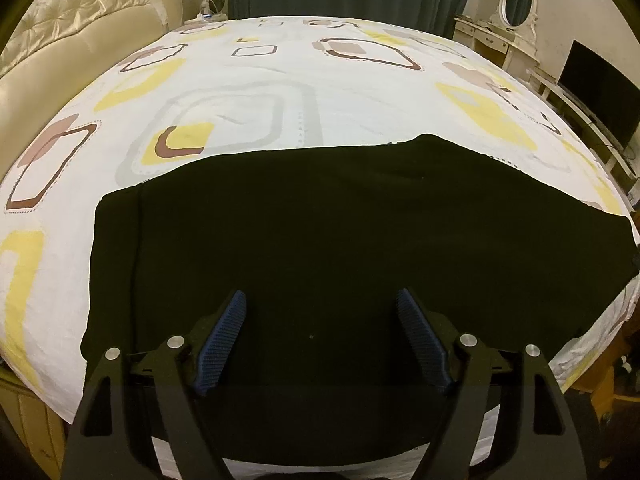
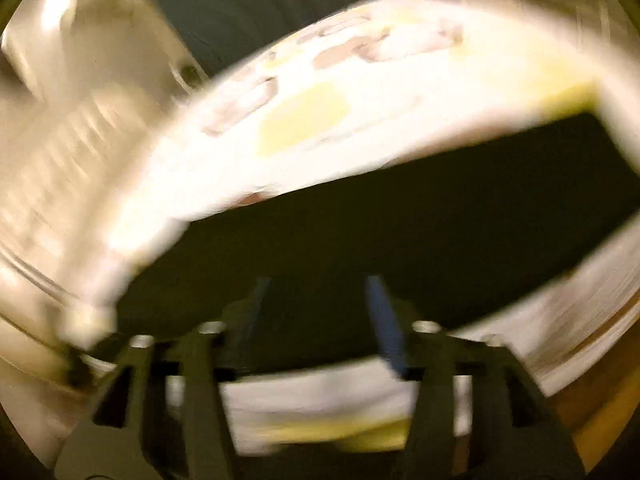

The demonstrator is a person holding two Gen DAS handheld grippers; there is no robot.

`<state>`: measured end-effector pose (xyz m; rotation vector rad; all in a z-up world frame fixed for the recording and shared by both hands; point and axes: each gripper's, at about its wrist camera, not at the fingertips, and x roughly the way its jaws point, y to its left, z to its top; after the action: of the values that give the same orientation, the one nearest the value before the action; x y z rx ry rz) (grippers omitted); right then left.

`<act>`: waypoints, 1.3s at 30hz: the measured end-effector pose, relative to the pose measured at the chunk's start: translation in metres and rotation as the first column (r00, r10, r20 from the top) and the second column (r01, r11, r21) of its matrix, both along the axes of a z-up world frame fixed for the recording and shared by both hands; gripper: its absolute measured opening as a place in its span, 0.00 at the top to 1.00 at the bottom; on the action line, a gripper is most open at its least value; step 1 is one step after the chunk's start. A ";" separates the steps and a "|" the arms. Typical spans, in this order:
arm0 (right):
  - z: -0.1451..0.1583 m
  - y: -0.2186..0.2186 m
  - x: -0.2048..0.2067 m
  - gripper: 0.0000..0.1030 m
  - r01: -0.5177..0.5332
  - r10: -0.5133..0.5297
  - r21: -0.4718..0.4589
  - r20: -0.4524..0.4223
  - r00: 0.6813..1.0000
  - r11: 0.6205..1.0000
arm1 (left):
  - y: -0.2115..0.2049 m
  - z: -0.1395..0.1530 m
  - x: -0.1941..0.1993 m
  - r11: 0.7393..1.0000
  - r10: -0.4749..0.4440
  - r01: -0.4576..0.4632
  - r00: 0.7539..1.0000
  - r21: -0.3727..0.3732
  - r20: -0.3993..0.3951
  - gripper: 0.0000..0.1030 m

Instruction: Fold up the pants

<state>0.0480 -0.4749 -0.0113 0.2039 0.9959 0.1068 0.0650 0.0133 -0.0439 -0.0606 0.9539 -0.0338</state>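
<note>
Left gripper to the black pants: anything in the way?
Nothing visible. The left gripper hangs open directly over the black pants, which lie flat on the patterned bedsheet, with no other item on or beside them. The right wrist view is motion-blurred but shows only pants and sheet ahead.

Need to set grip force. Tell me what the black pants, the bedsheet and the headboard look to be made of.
Black pants: soft matte knit or woven fabric, probably; they lie limp and flat with a stitched seam, no sheen.
Bedsheet: printed woven cloth, likely cotton; matte, with fine creases.
Headboard: tufted, padded leather or leatherette, it seems; glossy cream highlights over the quilted folds.
</note>
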 end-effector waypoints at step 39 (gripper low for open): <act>-0.070 -0.312 0.066 0.82 0.164 -0.069 0.519 -0.198 0.978 0.839 | 0.010 0.008 0.008 0.999 0.025 -0.026 0.999 0.024 0.025 0.23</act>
<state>0.1139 -0.7865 -0.0812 0.7999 1.1066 0.2592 0.0732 0.0235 -0.0357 -0.0501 0.9287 0.0001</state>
